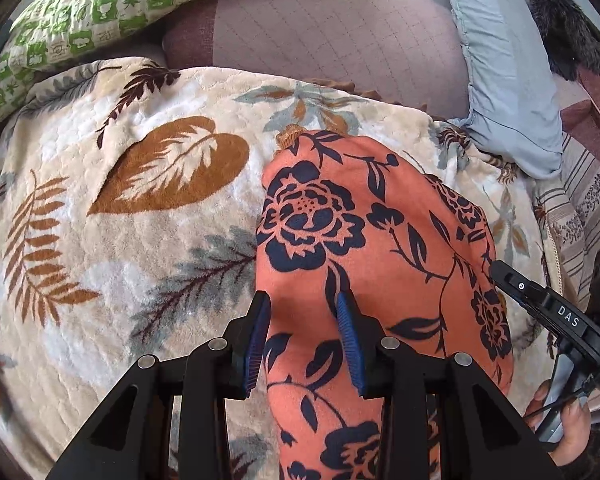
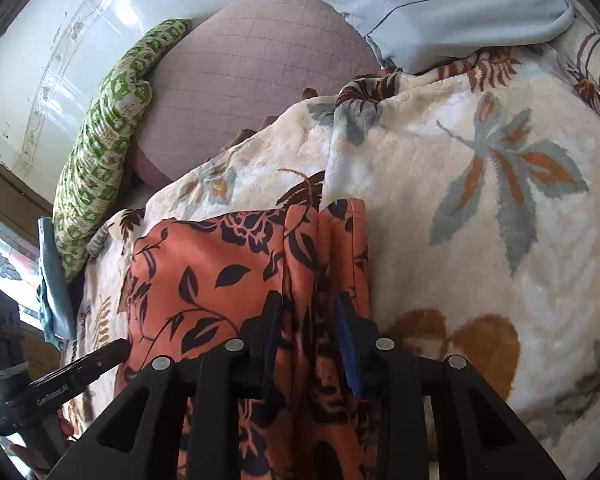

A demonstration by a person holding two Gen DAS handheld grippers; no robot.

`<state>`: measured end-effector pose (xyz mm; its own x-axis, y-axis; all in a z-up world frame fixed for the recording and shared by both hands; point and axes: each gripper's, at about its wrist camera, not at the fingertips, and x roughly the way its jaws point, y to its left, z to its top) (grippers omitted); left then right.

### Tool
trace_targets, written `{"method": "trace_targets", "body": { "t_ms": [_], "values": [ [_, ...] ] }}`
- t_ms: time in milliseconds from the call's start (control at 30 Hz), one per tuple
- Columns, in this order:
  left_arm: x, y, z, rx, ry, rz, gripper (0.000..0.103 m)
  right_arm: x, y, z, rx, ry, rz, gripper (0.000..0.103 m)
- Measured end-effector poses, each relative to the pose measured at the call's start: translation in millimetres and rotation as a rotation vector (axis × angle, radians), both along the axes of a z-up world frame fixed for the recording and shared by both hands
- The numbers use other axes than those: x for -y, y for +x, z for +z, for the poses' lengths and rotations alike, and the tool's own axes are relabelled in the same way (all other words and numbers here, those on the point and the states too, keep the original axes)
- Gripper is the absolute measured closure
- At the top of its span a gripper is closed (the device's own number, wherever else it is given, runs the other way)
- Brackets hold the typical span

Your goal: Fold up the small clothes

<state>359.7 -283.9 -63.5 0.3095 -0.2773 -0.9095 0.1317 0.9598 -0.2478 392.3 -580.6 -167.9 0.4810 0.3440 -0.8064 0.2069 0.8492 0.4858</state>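
Note:
An orange garment with dark navy flowers (image 1: 364,240) lies on a cream leaf-print blanket (image 1: 140,200). My left gripper (image 1: 303,312) is over its left edge, jaws apart, one pad on the cloth and one beside it. In the right wrist view the same garment (image 2: 220,272) shows bunched folds. My right gripper (image 2: 308,312) has those folds between its blue pads (image 2: 346,340), with a gap still showing. The right gripper's finger (image 1: 540,300) touches the garment's right edge in the left wrist view. The left gripper (image 2: 100,356) shows at the lower left.
A green patterned pillow (image 1: 100,12) lies at the back left, a mauve quilted cushion (image 1: 320,40) behind the blanket, and a light blue pillow (image 1: 508,92) at the back right. A dark furry thing (image 1: 564,32) sits at the far right. A wall (image 2: 60,40) stands behind.

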Motion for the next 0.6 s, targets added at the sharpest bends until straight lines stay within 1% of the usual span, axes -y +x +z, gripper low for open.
{"method": "trace_targets", "body": {
  "t_ms": [33, 100, 133, 200, 267, 333, 367, 400, 433, 467, 533, 567, 600],
  "values": [
    [-9, -5, 4, -0.016, -0.035, 0.009, 0.069, 3, -9, 4, 0.004, 0.024, 0.003, 0.072],
    [-28, -17, 6, -0.062, -0.124, 0.029, 0.068, 9, -27, 9, 0.007, 0.076, 0.006, 0.060],
    [-36, -22, 5, -0.088, -0.167, 0.041, 0.067, 11, -35, 8, 0.004, 0.100, 0.004, 0.057],
    [-46, -35, -3, -0.144, -0.239, 0.059, 0.067, 11, -49, 2, -0.007, 0.148, 0.002, 0.056],
    [-47, -46, -14, -0.186, -0.277, 0.056, 0.066, 6, -57, -9, -0.022, 0.175, 0.002, 0.056],
    [-43, -54, -21, -0.206, -0.256, 0.051, 0.066, -3, -61, -16, -0.028, 0.181, 0.003, 0.056],
    [-41, -57, -20, -0.204, -0.241, 0.048, 0.066, -9, -61, -13, -0.023, 0.172, 0.026, 0.064],
    [-40, -61, -16, -0.193, -0.233, 0.042, 0.066, -16, -61, -5, -0.004, 0.141, 0.064, 0.086],
    [-40, -65, -12, -0.174, -0.224, 0.036, 0.066, -22, -62, 7, 0.029, 0.094, 0.104, 0.091],
    [-39, -68, -9, -0.158, -0.206, 0.031, 0.066, -26, -65, 19, 0.067, 0.046, 0.119, 0.091],
    [-37, -72, -10, -0.143, -0.177, 0.022, 0.066, -25, -73, 31, 0.109, -0.029, 0.106, 0.094],
    [-36, -72, -13, -0.143, -0.165, 0.024, 0.065, -25, -74, 29, 0.107, -0.105, 0.100, 0.097],
    [-34, -71, -17, -0.144, -0.141, 0.030, 0.064, -24, -72, 19, 0.065, -0.184, 0.092, 0.103]
  ]
}}
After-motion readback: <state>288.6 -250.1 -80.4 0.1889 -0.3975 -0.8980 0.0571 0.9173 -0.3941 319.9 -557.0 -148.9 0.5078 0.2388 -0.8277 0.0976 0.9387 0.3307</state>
